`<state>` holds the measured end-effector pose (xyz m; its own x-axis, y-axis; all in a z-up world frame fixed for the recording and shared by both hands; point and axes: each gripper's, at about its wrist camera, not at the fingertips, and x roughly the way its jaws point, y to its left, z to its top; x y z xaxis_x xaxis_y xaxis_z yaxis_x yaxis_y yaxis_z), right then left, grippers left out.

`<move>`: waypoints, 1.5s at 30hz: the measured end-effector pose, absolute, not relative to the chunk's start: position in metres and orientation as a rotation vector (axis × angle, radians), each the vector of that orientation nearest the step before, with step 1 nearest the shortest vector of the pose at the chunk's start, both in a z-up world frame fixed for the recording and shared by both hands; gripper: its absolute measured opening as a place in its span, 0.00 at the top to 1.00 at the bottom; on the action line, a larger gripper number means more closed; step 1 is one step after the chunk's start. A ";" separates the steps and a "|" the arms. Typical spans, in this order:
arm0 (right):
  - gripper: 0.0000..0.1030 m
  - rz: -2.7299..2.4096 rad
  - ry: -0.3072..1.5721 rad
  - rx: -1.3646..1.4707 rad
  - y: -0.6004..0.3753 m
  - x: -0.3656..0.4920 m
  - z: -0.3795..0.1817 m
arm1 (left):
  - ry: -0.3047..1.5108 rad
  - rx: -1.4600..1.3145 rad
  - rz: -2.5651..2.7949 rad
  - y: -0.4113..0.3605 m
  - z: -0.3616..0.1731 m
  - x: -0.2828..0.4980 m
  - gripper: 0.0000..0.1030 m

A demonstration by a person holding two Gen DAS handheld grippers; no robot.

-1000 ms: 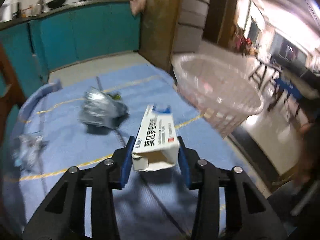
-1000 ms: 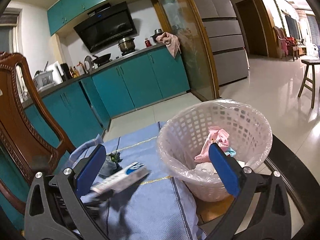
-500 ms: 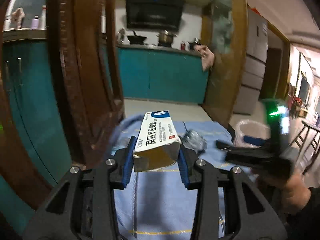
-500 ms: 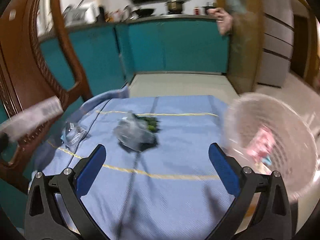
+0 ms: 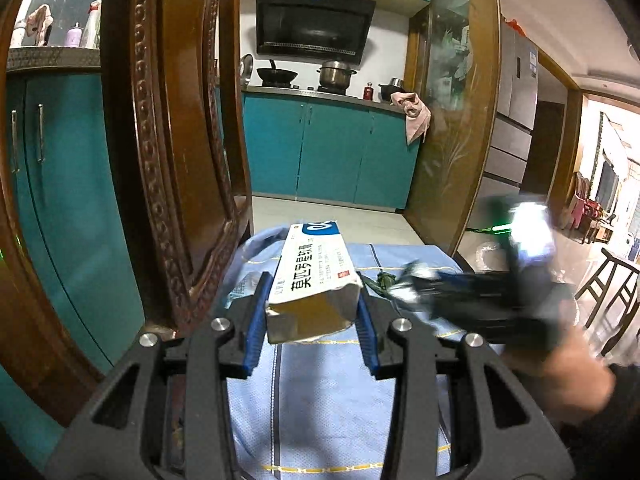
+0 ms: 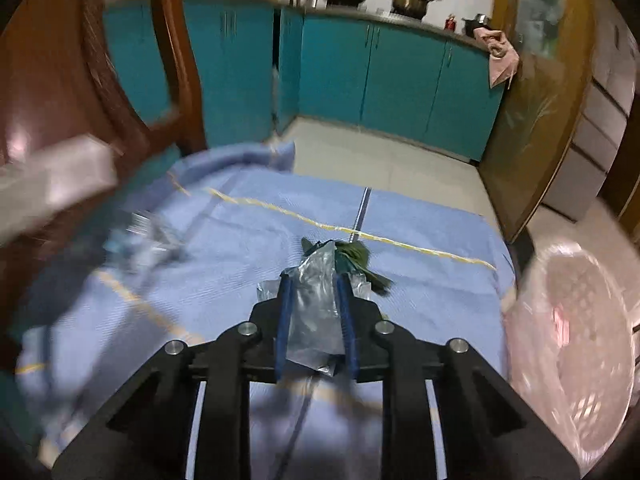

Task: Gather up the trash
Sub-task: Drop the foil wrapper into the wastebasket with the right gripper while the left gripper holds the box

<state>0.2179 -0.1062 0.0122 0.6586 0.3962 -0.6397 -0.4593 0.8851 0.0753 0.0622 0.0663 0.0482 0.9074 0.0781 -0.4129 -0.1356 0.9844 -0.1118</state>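
Two grippers are loaded: the left gripper [image 5: 312, 312] clamps a white carton [image 5: 312, 280] above the blue cloth [image 5: 328, 392], beside a carved wooden chair [image 5: 168, 160]; the right gripper [image 6: 314, 320] pinches a silvery wrapper [image 6: 316, 300] with something green at its tip. More crumpled plastic [image 6: 140, 240] lies blurred to the left. The basket [image 6: 576, 340], cut off at right, holds something pink, hard to make out.

White carton [image 5: 312, 280] and silver wrapper [image 6: 316, 304] each clamped.
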 end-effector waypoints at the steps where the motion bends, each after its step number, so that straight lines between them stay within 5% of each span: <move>1: 0.77 0.504 0.692 -0.033 -0.124 0.207 0.022 | 0.422 -0.138 0.106 0.065 0.048 0.062 0.62; 8: 0.77 0.486 0.615 0.114 -0.194 0.148 0.041 | 0.453 -0.098 0.074 0.046 0.045 0.066 0.62; 45: 0.77 0.453 0.601 0.050 -0.180 0.148 0.040 | 0.524 -0.056 0.082 0.032 0.035 0.075 0.61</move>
